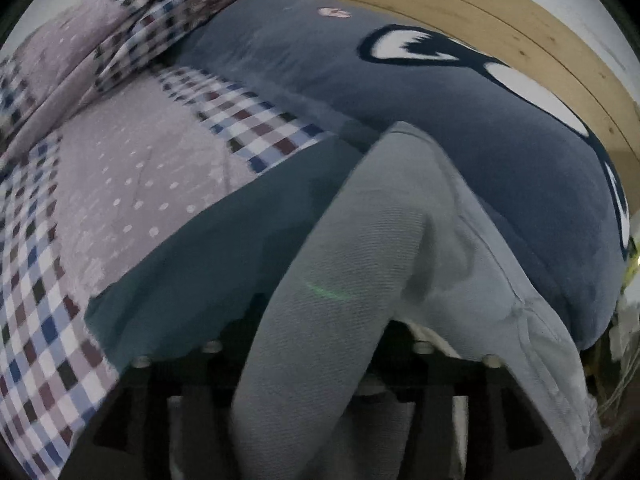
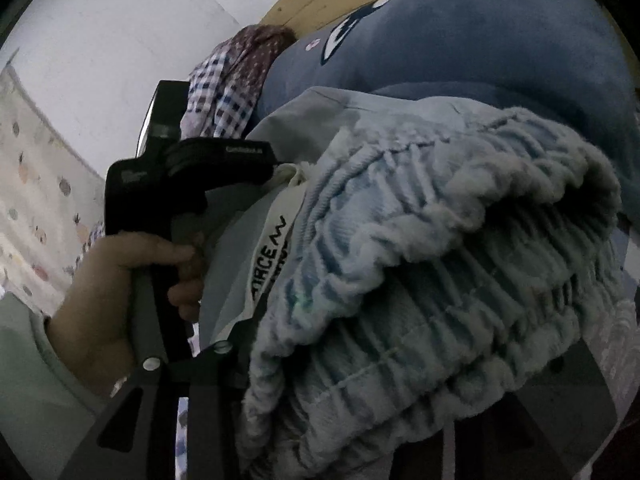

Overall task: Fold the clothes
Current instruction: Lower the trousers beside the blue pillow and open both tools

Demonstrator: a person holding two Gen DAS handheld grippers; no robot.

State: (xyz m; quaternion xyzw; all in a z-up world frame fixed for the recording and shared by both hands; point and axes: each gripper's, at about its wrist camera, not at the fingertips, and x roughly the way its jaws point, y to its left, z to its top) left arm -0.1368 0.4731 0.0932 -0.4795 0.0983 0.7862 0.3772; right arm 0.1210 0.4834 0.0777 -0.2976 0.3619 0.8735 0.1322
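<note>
A light grey-blue garment (image 1: 384, 264) hangs in a fold over my left gripper and hides its fingertips. In the right wrist view the same garment's gathered elastic waistband (image 2: 440, 280) with a white label (image 2: 272, 264) bunches over my right gripper and covers its fingers. The left gripper's black body (image 2: 180, 172) shows there, held by a hand (image 2: 120, 280), its front end against the cloth. Both grippers seem to hold the garment, but neither set of jaws is visible.
A large blue-grey whale-shaped cushion (image 1: 460, 128) lies behind the garment. A pink dotted bedspread (image 1: 140, 168) with checked borders covers the bed. A teal cloth (image 1: 208, 256) lies below. A wooden headboard (image 1: 520, 40) runs behind. A white wall (image 2: 120, 40) stands at left.
</note>
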